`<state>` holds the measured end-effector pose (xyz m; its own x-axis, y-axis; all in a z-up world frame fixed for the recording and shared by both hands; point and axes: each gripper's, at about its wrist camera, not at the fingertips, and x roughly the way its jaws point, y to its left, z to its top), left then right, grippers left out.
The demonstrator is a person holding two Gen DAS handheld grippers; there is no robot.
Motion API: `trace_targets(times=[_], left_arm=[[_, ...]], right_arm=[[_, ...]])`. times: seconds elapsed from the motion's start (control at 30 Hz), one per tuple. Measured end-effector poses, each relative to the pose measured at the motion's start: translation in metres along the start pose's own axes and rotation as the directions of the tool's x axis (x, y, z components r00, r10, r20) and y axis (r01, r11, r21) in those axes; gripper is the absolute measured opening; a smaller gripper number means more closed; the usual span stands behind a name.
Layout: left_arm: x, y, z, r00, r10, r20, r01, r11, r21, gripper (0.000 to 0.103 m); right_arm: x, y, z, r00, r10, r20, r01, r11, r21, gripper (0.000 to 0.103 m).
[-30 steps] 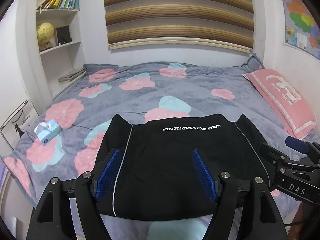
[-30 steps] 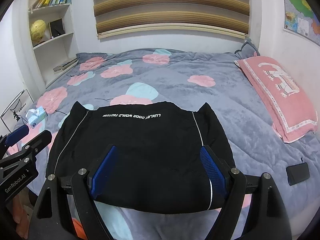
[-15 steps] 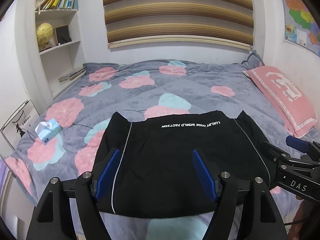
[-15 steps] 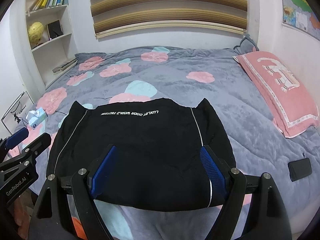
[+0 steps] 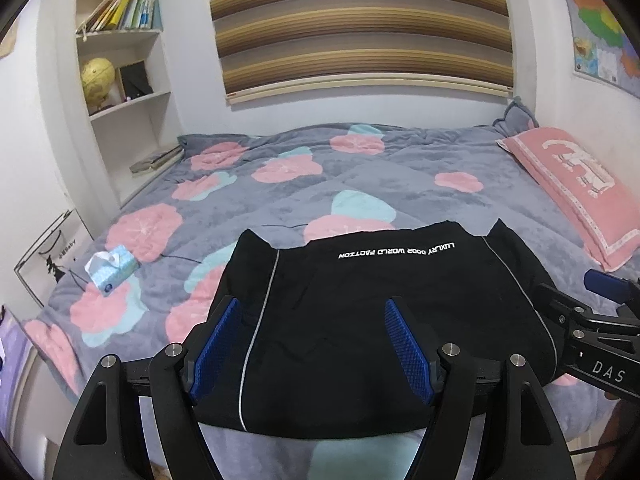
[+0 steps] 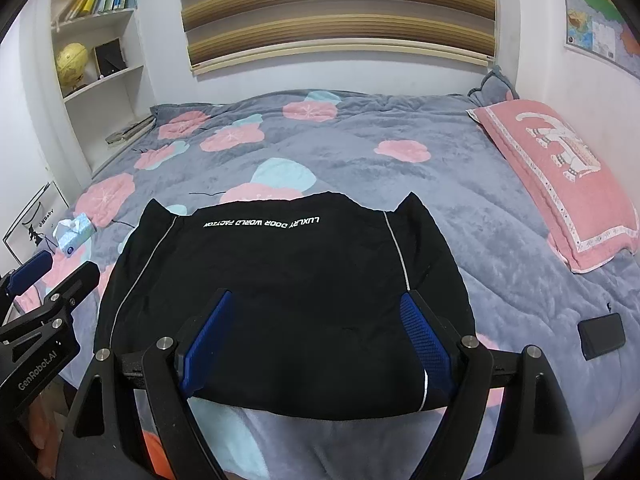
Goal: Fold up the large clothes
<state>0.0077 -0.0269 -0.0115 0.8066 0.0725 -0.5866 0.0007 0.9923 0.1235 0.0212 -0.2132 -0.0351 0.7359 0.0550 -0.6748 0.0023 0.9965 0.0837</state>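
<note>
A black garment (image 5: 384, 312) with white lettering and thin white stripes lies folded flat at the near edge of the bed; it also shows in the right wrist view (image 6: 288, 292). My left gripper (image 5: 312, 312) is open and empty, held above the garment's near left part. My right gripper (image 6: 316, 312) is open and empty above its near right part. Each gripper shows at the edge of the other's view: the right gripper (image 5: 592, 320) and the left gripper (image 6: 48, 284). Neither touches the cloth.
The bed has a grey quilt (image 5: 360, 184) with pink flowers. A pink pillow (image 5: 576, 184) lies at the right. A tissue pack (image 5: 112, 270) lies at the left. A black phone (image 6: 602, 336) lies at the right edge. Shelves (image 5: 120, 92) stand at the left wall.
Both grippers have drawn back and risen slightly from the garment. The garment has not moved.
</note>
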Motion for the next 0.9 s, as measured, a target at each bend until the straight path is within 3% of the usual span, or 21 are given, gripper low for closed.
trace_targets(times=[0.57,0.83,0.9], left_arm=[[0.0019,-0.0016,-0.0013,1.0,0.013,-0.011,-0.013,1.0,-0.002,0.075],[0.0019,0.0015,-0.0024,0.997,0.074,0.032,-0.073,0.997,-0.012,0.075],[0.0026,0.0031,-0.0021,0.998,0.055,0.021,-0.055,0.998,-0.015,0.075]], right_arm=[[0.0036,-0.0011,-0.005,1.0,0.006,-0.011,-0.006,1.0,-0.005,0.087],[0.0065,-0.0038,-0.005,1.0,0.009,-0.02,-0.009,1.0,-0.016,0.087],[0.0065,-0.0036,-0.005,1.0,0.009,-0.019,-0.009,1.0,-0.016,0.087]])
